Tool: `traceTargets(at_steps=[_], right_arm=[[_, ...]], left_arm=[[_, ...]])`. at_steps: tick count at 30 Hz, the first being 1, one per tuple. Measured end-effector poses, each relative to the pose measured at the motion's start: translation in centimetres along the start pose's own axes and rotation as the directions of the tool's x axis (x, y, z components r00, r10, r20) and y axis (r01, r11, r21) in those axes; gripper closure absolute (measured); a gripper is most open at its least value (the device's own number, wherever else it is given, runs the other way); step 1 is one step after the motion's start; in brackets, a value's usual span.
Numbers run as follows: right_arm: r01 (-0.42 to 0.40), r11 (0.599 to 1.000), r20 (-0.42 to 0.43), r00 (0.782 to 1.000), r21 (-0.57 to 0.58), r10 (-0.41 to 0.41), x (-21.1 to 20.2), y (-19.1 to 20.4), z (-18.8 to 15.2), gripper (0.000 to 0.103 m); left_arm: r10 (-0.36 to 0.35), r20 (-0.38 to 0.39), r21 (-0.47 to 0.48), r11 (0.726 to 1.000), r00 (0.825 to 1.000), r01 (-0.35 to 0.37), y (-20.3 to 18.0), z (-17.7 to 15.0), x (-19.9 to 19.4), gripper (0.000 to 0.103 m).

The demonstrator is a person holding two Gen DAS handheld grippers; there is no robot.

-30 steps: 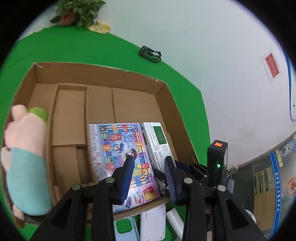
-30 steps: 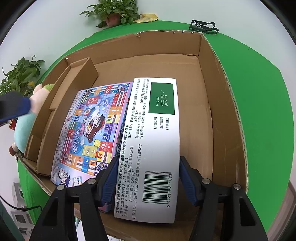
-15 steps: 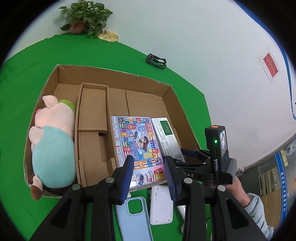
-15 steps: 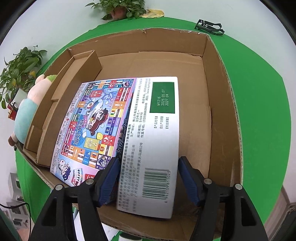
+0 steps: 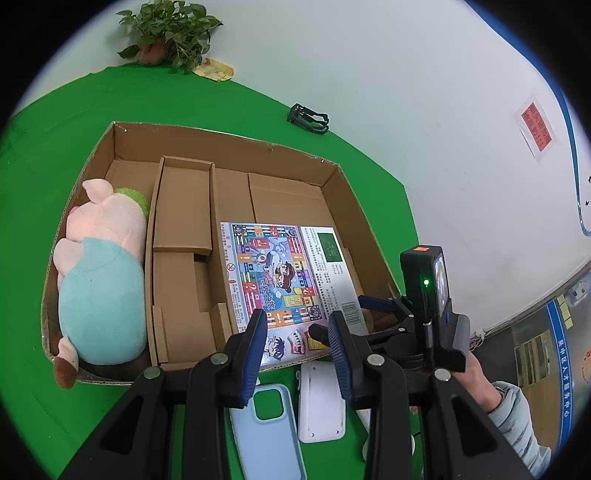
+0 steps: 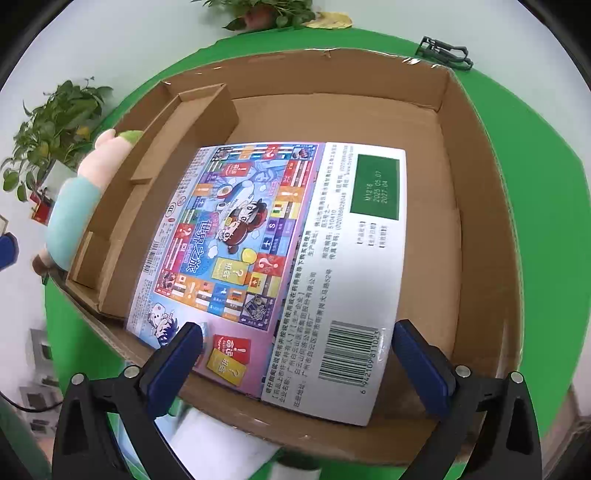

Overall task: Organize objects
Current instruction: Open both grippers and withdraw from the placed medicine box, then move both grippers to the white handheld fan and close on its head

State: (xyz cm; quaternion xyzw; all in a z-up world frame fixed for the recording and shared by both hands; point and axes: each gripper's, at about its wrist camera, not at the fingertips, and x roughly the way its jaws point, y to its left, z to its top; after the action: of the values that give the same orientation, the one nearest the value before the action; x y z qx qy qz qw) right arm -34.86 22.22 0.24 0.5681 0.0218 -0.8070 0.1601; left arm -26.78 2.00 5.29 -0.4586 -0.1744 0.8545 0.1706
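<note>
While the left hand-held gripper (image 5: 297, 338) hangs over the near rim of the cardboard box (image 5: 229, 138), its blue fingers stand apart with nothing between them. Below it on the green counter (image 5: 48, 155) lie a pale blue phone case (image 5: 266, 439) and, just beside it at 3 o'clock, a white phone case (image 5: 321, 402). The right hand-held gripper (image 6: 297, 354) reaches in at the box's near right corner; its jaws are spread wide, straddling the near end of the white medicine box (image 6: 343, 280), apart from its edges as far as I can tell. This medicine box lies flat on the box floor, edge to edge with the colourful board game box (image 6: 229, 240) at its 9 o'clock. Further left, past a cardboard divider (image 5: 181, 236), a pink-and-teal pig plush (image 5: 99, 280) fills the left compartment. Beyond the box, at 1 o'clock, a black clip (image 5: 308, 118) sits on the counter; at 11 o'clock, a potted plant (image 5: 170, 33) stands against the wall.
</note>
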Motion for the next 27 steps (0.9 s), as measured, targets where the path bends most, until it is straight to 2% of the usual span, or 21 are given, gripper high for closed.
traceTargets(at_steps=[3,6,7,8,9,10,11,12,13,14,16,17,19,21,24,27], right_arm=[[0.036,0.999,0.017,0.999,-0.033,-0.035,0.1,0.4,-0.5,0.001],[0.05,0.999,0.06,0.997,-0.02,-0.049,-1.0,0.4,-1.2,0.0],[0.06,0.998,0.085,0.995,-0.023,-0.058,-1.7,0.5,-1.5,0.0],[0.077,0.996,0.119,0.99,-0.037,-0.073,-2.6,0.7,-1.9,0.0],[0.101,0.993,0.161,0.983,-0.06,-0.091,-3.9,1.1,-2.5,0.0],[0.132,0.988,0.202,0.973,-0.08,-0.114,-5.1,1.6,-3.1,0.0],[0.161,0.983,0.236,0.962,-0.089,-0.136,-6.3,2.1,-3.6,0.0],[0.19,0.977,0.279,0.947,-0.094,-0.157,-7.8,2.7,-4.3,0.0],[0.203,0.975,0.315,0.935,-0.091,-0.165,-9.2,3.0,-5.0,0.0],[0.207,0.975,0.352,0.921,-0.081,-0.167,-10.6,3.1,-5.8,0.0],[0.194,0.98,0.41,0.898,-0.045,-0.159,-13.3,3.1,-7.5,0.0],[0.191,0.981,0.426,0.89,-0.032,-0.159,-14.2,3.3,-8.1,0.0],[0.202,0.979,0.458,0.871,-0.007,-0.177,-15.9,3.4,-9.8,0.0],[0.209,0.978,0.468,0.863,0.009,-0.189,-16.8,3.4,-11.7,0.0],[0.156,0.988,0.441,0.885,0.015,-0.146,-16.6,3.4,-15.0,0.0],[0.138,0.99,0.4,0.908,-0.007,-0.123,-15.4,4.1,-18.2,0.0]], left_arm=[[0.035,0.017,0.037,0.999,0.999,-0.036,-0.7,-0.4,0.0,0.07],[0.105,0.123,0.114,0.986,0.987,-0.12,-2.4,-1.0,-1.3,0.066],[0.121,0.173,0.135,0.98,0.977,-0.146,-3.0,-1.2,-1.9,0.058],[0.148,0.254,0.157,0.969,0.956,-0.191,-3.8,-1.6,-2.9,0.041],[0.183,0.337,0.169,0.953,0.924,-0.251,-4.6,-2.2,-3.9,0.03],[0.217,0.411,0.171,0.936,0.886,-0.309,-5.4,-2.7,-4.8,0.014],[0.243,0.483,0.171,0.916,0.841,-0.362,-6.2,-3.3,-5.6,0.013],[0.259,0.526,0.175,0.899,0.81,-0.401,-6.9,-3.7,-6.2,0.013],[0.267,0.551,0.185,0.885,0.79,-0.428,-7.7,-4.2,-6.5,0.013],[0.268,0.556,0.19,0.88,0.787,-0.435,-8.0,-4.5,-6.6,0.013],[0.265,0.551,0.198,0.879,0.791,-0.433,-8.5,-5.0,-6.6,0.013],[0.257,0.536,0.207,0.884,0.804,-0.42,-8.7,-5.3,-6.3,0.013],[0.228,0.497,0.226,0.897,0.837,-0.379,-8.9,-6.0,-5.7,0.013],[0.189,0.43,0.245,0.916,0.883,-0.316,-8.8,-6.8,-4.5,0.013],[0.114,0.301,0.243,0.951,0.947,-0.191,-8.3,-7.8,-2.2,0.013],[0.067,0.184,0.204,0.973,0.981,-0.104,-8.0,-9.5,0.5,0.013]])
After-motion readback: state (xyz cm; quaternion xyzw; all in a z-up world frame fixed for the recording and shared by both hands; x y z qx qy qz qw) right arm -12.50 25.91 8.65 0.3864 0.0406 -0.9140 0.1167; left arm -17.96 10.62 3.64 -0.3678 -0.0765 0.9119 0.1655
